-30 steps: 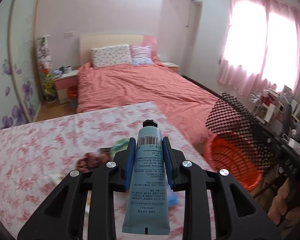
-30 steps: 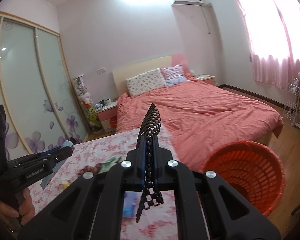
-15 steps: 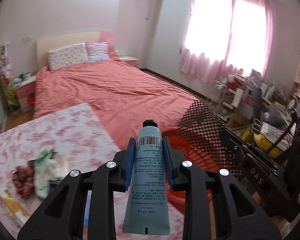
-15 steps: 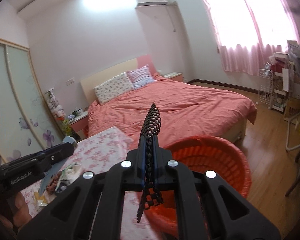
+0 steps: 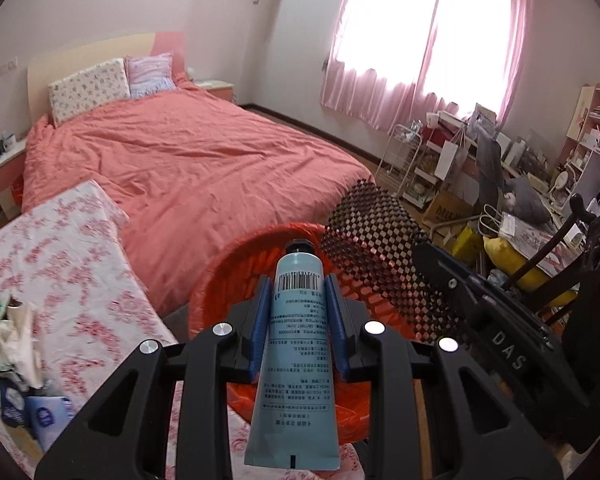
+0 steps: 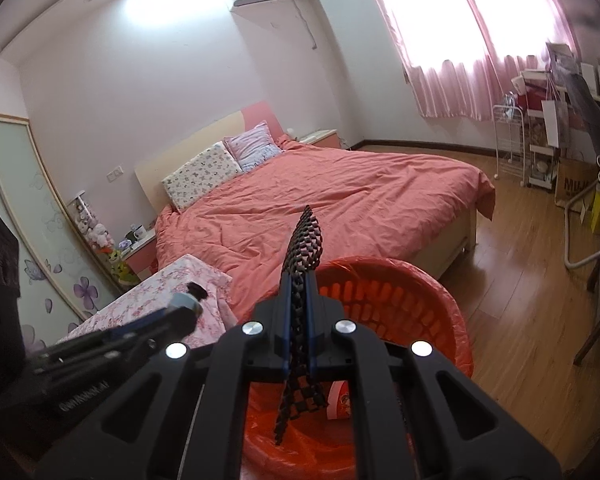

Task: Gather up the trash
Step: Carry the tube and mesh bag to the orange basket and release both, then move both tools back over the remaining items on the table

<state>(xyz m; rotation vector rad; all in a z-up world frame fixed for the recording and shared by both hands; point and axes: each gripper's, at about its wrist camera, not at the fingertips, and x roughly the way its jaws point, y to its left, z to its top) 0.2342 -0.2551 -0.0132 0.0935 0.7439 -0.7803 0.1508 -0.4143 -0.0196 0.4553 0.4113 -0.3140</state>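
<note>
Left gripper (image 5: 299, 312) is clamping a blue cream tube (image 5: 294, 356) crosswise between its blue pads, black cap forward, with the cap sitting over the near rim of the orange trash basket (image 5: 220, 276). Right gripper (image 6: 299, 326) is clenched on a black-and-white checkered mesh sheet (image 6: 305, 240), held edge-on, its lower end hanging over the basket's mouth. The basket is lined with an orange bag and standing on the wood floor between the bed (image 5: 188, 160) and the floral-cloth table (image 5: 60, 256).

Risks, as I'm reading it:
- The tube is only just past the rim; releasing here could bounce it off the edge onto the floor or table.
- The mesh is wide and floppy; it could drape over the rim or snag on the basket lattice instead of dropping in.
- The two grippers are crowding each other over one opening, so they could collide.
- More wrappers (image 5: 12, 332) are waiting on the table, so the task isn't done.
</note>
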